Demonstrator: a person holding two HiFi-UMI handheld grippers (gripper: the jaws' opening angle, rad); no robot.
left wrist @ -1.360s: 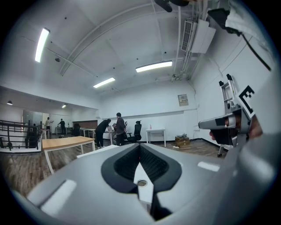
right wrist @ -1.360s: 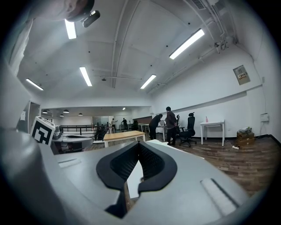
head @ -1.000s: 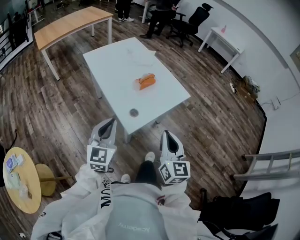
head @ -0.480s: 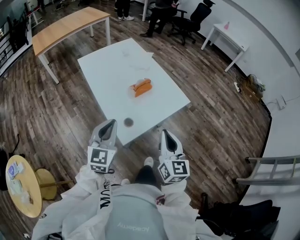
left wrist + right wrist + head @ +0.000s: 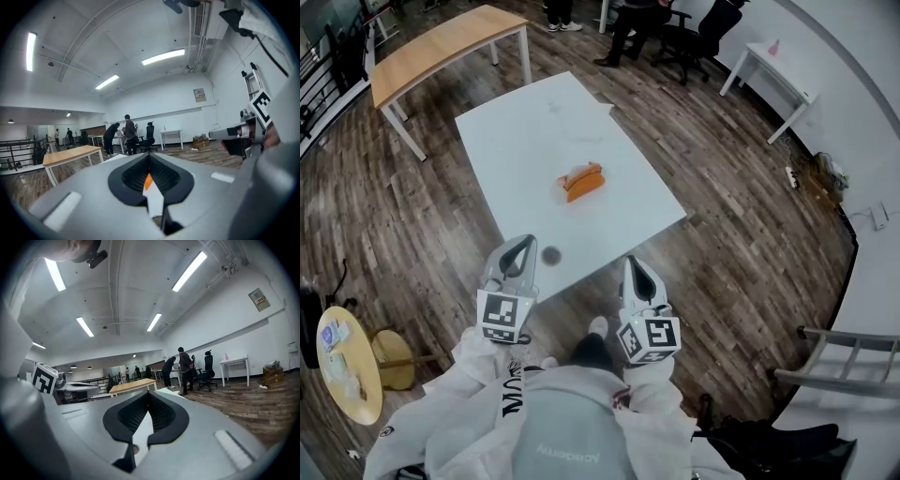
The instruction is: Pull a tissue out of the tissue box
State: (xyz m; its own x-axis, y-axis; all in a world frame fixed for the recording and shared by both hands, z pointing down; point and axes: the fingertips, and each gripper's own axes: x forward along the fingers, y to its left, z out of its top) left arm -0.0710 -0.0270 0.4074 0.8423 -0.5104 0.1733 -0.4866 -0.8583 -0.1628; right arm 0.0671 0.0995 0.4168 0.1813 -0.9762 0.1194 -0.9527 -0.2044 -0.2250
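Tissue box (image 5: 583, 181), bright orange, sits near the middle of the white worktop (image 5: 530, 127), with a pale tuft of tissue showing along its top, and nothing is touching it. Both hands are low in the head view and well short of the box: the left gripper (image 5: 523, 246) has its tip over the near edge of the worktop, jaws pressed together with nothing between them, and the left gripper view shows just a sliver of orange through the slit. The right gripper (image 5: 632, 266) hangs over the wooden floor (image 5: 741, 225) just off the worktop's near corner, jaws likewise together and empty. Each one carries a cube with black-and-white square markers. A small dark round thing (image 5: 550, 254) lies on the worktop just beside the left gripper's tip. On writing: the person's pale top (image 5: 567, 427) has lettering across the grey front and black letters down one sleeve, both too small to read for sure. A framed notice (image 5: 200, 95) hangs on the far wall, its print illegible. Off to the left, a wooden table (image 5: 441, 42); beyond it, people (image 5: 123, 133) stand by an office chair (image 5: 698, 37).
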